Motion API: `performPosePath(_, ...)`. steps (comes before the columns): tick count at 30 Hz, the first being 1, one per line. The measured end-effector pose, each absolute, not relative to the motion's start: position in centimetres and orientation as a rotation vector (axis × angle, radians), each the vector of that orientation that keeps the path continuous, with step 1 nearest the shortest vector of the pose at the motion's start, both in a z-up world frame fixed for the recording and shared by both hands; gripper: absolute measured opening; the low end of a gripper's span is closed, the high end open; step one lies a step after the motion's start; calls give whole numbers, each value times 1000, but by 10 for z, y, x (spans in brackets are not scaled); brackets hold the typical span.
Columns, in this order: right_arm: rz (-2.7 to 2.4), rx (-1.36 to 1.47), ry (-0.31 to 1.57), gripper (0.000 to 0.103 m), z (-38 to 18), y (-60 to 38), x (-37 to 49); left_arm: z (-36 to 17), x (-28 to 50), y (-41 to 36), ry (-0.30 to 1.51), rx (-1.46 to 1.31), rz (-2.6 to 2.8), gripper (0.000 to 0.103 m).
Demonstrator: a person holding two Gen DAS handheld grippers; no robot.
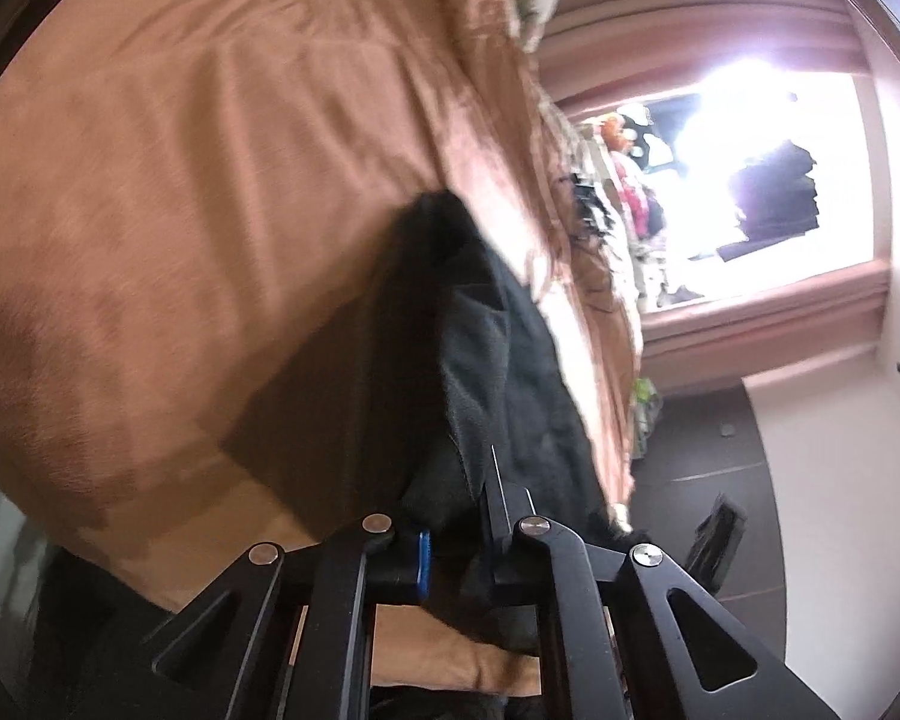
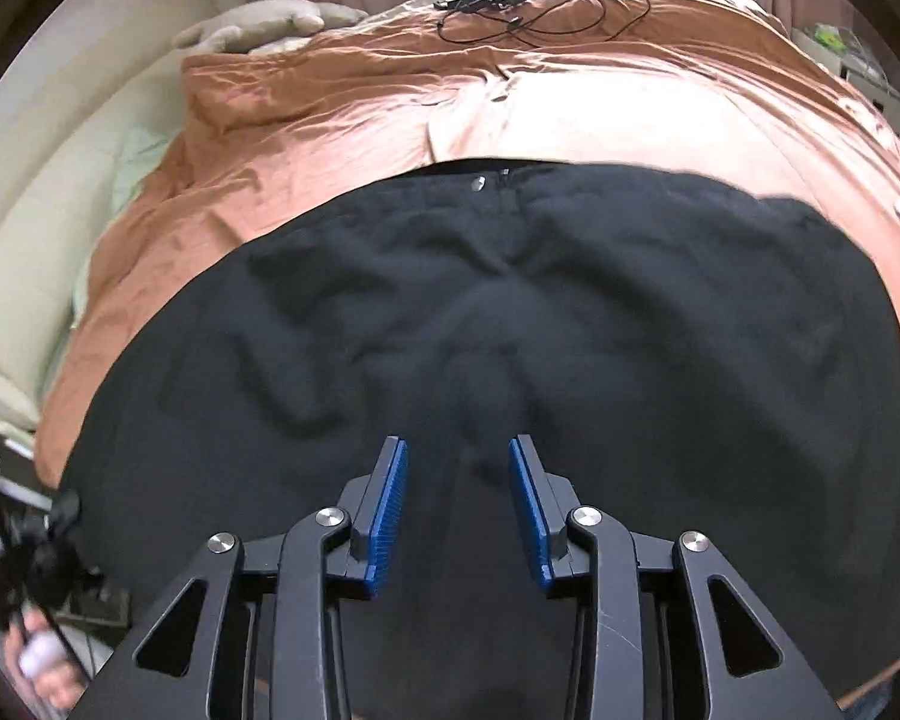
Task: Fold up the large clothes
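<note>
Black trousers (image 2: pixel 510 324) lie flat on the brown bedspread (image 2: pixel 342 102). Right gripper (image 2: pixel 457 504) spread just above the fabric, nothing pinched; left gripper (image 1: pixel 459 546) pinching trouser cloth.

a wide bed under a rumpled rust-orange cotton cover (image 2: pixel 342 114) carries a crumpled black fabric garment (image 2: pixel 450 312) at 6 o'clock, a tangled thin black cable (image 2: pixel 534 12) at 12, a beige pillow (image 2: pixel 270 24) at 10.

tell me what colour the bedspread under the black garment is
Rust orange bedspread, clearest in the right wrist view.
</note>
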State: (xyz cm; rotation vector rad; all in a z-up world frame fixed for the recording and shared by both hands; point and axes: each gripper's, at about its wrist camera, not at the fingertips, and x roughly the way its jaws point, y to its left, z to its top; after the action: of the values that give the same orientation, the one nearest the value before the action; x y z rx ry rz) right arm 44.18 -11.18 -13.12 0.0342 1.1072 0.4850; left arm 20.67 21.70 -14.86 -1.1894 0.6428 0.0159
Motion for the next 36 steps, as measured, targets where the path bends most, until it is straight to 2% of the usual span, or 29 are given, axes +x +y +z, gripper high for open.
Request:
performPosePath(12, 530, 103, 1103, 33, -157, -136, 359, -76, 232, 179, 587, -1065, -115, 9)
performPosePath(15, 509, 95, 1128, 28, -185, -135, 351, -60, 241, 165, 574, -1037, -151, 9)
performPosePath(19, 520, 168, 1123, 26, -200, -145, 350, -41, 257, 139, 587, -971, -180, 9)
performPosePath(26, 589, 305, 1137, 25, -188, -176, 352, -4, 276, 96, 584, -874, -237, 9)
performPosePath(36, 539, 445, 1026, 25, -161, -268, 335, 28, 314, 12, 622, -752, -343, 9)
